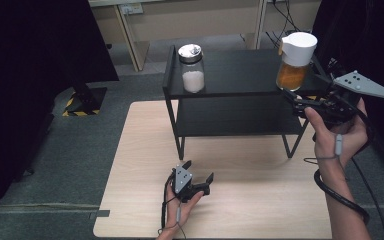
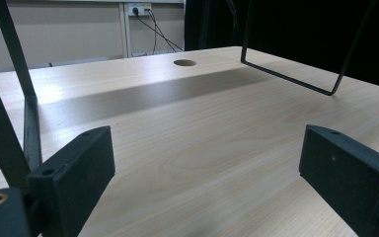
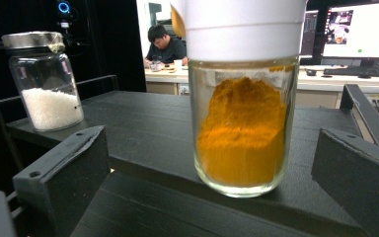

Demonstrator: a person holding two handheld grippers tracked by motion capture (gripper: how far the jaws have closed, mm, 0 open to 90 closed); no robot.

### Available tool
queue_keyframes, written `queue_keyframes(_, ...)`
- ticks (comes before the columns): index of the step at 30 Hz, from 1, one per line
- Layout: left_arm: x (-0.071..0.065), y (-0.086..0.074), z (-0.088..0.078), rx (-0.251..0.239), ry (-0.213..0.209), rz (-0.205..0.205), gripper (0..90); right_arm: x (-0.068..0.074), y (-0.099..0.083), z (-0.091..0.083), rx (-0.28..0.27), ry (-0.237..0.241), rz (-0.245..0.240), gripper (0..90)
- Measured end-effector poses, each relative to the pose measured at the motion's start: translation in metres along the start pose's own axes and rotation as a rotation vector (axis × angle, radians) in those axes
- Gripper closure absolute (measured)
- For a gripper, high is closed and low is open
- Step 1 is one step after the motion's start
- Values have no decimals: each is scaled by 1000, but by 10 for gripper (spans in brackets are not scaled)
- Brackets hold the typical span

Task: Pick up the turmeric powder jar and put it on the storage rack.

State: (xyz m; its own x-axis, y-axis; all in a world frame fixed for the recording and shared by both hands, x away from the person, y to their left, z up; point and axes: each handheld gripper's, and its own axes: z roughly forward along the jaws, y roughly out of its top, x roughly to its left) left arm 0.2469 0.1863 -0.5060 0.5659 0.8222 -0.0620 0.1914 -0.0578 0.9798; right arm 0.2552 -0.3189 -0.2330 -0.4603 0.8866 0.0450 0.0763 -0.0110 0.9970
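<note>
orange powder jar [image 3: 242, 123], white-capped

The high view looks down on the table [image 1: 230, 200] and shelf [image 1: 240, 75], the left tool view skims the tabletop under that shelf, and the right tool view closely faces the orange jar [image 3: 242, 133] both show.

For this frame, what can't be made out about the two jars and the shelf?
- Orange-powder jar: white lid's top cut off by the upper edge, right gripper view.
- Shelf: just legs, left gripper view; top beyond the frame.
- White-powder jar: lid detail too small, high view.
</note>
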Motion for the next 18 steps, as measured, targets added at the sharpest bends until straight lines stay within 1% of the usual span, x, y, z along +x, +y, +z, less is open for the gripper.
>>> queue_keyframes(7, 0, 0, 0, 0, 0, 1, 63, 1, -7, -7, -2, 11, -12, 16)
queue_keyframes(18, 0, 0, 0, -2, -2, 2, 63, 1, -24, -15, 5, 23, -11, 16)
